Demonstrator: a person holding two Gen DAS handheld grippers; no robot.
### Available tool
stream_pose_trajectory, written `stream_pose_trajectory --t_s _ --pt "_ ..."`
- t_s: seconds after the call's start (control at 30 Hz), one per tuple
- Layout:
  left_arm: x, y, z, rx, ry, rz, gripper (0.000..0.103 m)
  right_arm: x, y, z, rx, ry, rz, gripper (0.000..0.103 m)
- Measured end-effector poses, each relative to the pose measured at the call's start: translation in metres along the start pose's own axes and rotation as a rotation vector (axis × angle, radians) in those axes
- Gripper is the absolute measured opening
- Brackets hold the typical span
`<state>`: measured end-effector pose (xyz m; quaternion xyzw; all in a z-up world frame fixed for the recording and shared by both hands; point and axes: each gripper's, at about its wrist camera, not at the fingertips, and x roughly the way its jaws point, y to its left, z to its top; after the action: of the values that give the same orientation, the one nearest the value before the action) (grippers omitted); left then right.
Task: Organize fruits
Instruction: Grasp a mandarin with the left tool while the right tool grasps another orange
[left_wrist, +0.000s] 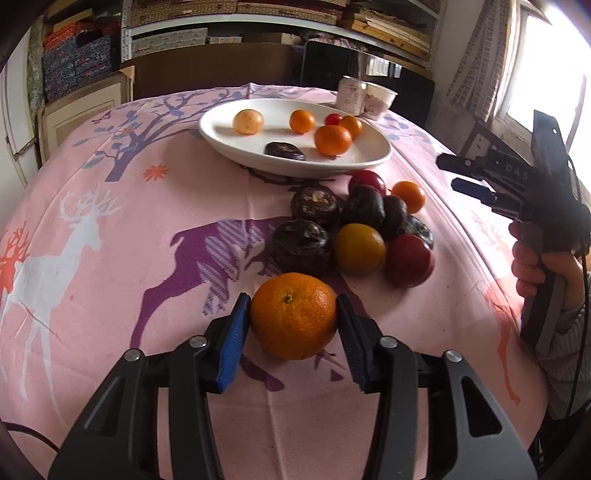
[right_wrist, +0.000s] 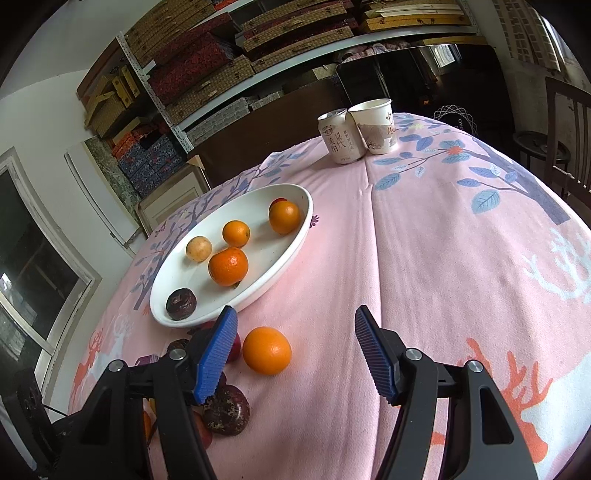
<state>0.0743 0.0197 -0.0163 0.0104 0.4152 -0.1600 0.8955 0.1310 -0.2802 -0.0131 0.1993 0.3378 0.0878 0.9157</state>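
Note:
My left gripper (left_wrist: 293, 315) is shut on a large orange mandarin (left_wrist: 293, 317), just above the pink tablecloth. Beyond it lies a pile of loose fruit (left_wrist: 354, 225): dark wrinkled ones, red ones and orange ones. A white oval plate (left_wrist: 369, 157) behind the pile holds several fruits, also in the right wrist view (right_wrist: 258, 291). My right gripper (right_wrist: 295, 339) is open and empty, hovering over the cloth; a small orange (right_wrist: 266, 350) lies below, between its fingers. The right gripper also shows in the left wrist view (left_wrist: 458, 171) at the right.
A drink can (right_wrist: 339, 137) and a paper cup (right_wrist: 375, 125) stand at the table's far edge. Shelves with boxes line the wall behind. A wooden chair (right_wrist: 565, 140) stands at the far right. Dark fruits (right_wrist: 225, 410) lie under the right gripper's left finger.

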Motion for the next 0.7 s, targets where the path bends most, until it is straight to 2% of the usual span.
stream_pose_trajectory --t_s 0.1,0.23,0.3,0.57,0.7 --pt "-0.003 0.014 0.003 -0.054 -0.029 0.027 0.046 0.008 0.002 -0.002 -0.013 0.050 0.016 0.067" --pt "0.000 0.023 0.005 -0.086 -0.018 0.035 0.046 0.019 0.005 -0.007 -0.023 0.118 0.038 0.053" --pt "0.000 0.021 0.005 -0.076 -0.020 0.036 0.046 0.024 0.006 -0.009 -0.018 0.152 0.058 0.051" --pt "0.002 0.020 0.004 -0.066 -0.012 0.034 0.046 0.033 0.011 -0.014 -0.022 0.190 0.069 0.049" --pt "0.003 0.018 0.004 -0.062 -0.008 0.033 0.046 0.039 0.014 -0.015 -0.035 0.201 0.066 0.041"
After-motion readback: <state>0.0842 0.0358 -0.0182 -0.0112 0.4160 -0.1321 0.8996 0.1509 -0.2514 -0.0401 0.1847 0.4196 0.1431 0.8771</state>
